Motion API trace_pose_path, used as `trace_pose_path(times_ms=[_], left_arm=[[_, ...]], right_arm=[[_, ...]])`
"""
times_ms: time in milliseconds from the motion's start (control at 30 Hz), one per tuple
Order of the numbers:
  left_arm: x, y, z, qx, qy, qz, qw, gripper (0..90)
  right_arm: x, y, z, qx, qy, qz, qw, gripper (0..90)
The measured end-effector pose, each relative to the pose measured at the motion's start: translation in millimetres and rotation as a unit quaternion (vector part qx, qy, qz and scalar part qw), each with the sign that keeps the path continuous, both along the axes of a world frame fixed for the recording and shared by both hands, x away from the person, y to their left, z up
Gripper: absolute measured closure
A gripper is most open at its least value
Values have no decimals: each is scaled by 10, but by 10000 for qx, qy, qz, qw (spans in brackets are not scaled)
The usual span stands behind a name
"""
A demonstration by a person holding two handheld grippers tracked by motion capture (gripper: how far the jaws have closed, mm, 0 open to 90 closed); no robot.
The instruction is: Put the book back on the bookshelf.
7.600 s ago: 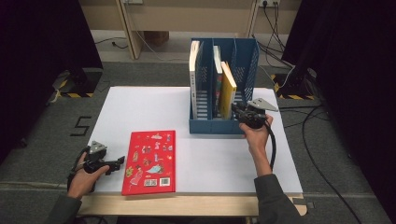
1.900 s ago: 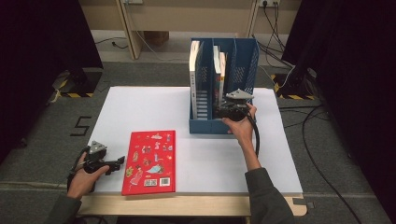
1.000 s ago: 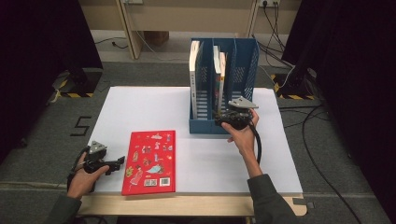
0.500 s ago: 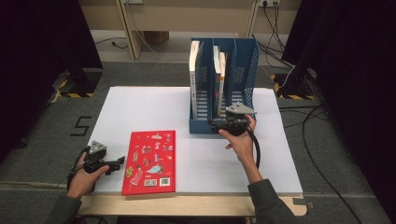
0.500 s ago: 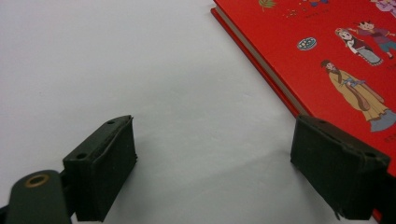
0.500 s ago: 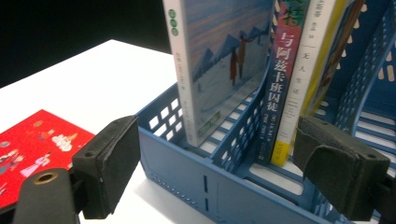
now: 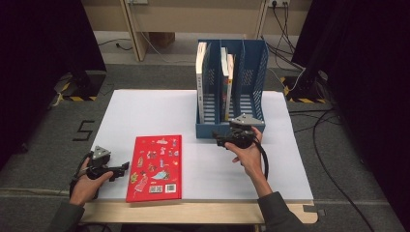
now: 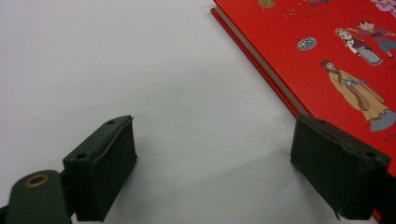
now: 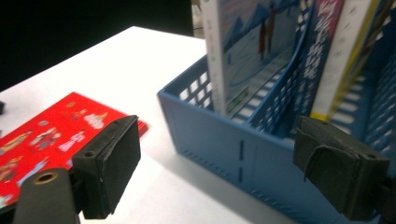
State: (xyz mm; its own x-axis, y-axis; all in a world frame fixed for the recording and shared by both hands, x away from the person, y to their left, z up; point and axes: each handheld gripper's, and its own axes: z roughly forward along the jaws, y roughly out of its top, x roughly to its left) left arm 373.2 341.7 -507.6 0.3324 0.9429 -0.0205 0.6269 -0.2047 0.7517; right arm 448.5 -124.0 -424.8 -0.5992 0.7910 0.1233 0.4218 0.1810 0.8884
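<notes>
With both our grippers spread and empty, the right gripper (image 7: 223, 141) sits just ahead of the blue rack (image 7: 231, 129) while the red book (image 7: 155, 166) lies beside our left gripper (image 7: 122, 169), whose far jaw could snag the cover's edge.

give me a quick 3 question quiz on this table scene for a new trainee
1. True or false: the red book lies flat on the table.
2. Which gripper is nearer the blue file rack: a) left gripper b) right gripper?
3. Fill in: both grippers' jaws are ____.

Key:
1. True.
2. b, the right gripper sits just in front of the rack.
3. Open, with nothing held between them.
</notes>
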Motion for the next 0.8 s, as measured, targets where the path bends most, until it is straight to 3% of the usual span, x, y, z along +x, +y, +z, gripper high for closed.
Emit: trace_pose_path(times_ms=[800], left_arm=[[-1,-1,1,6,1,-2,10000,131]], right_arm=[[-129,112,-309,264,632,250,9973,167]])
